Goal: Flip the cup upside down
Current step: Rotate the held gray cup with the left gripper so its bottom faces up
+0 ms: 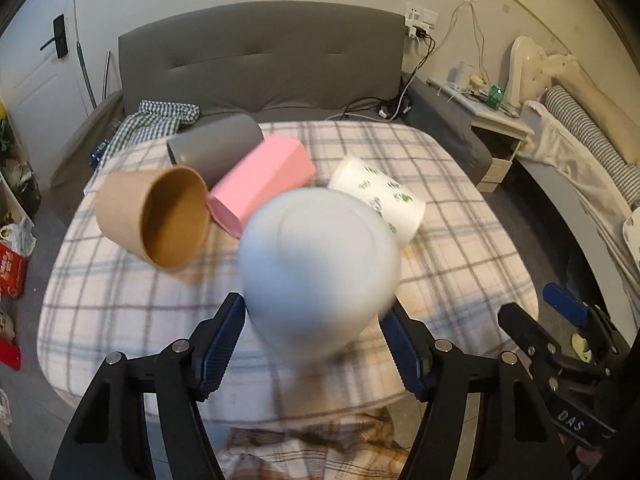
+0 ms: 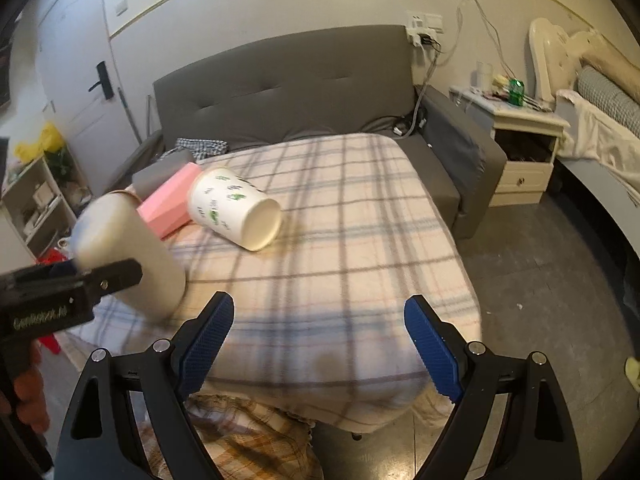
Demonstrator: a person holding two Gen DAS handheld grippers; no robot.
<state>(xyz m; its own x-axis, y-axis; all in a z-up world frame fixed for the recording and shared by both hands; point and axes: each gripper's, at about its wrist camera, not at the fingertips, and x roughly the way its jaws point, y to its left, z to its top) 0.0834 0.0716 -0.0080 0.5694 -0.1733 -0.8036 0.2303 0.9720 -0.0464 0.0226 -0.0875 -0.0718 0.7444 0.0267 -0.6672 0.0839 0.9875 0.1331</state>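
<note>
Your left gripper [image 1: 316,320] clasps the pale blue cup [image 1: 320,264] between its pads, base turned toward the camera and blurred, above the plaid cloth [image 1: 460,264]. Your right gripper [image 2: 320,320] hangs spread with nothing between its pads, the cup off to its left. Beyond the held cup lie a brown paper cup [image 1: 156,220], pink cup [image 1: 260,184], printed white cup [image 2: 236,212] and grey cup [image 1: 216,144], all on their sides.

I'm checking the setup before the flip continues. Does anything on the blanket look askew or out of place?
Yes: four cups lie tipped on their sides in a cluster on the plaid blanket: brown paper cup, grey cup, pink cup, cactus-print cup. The left gripper holds a blurred white cup. No spill shows.
</note>
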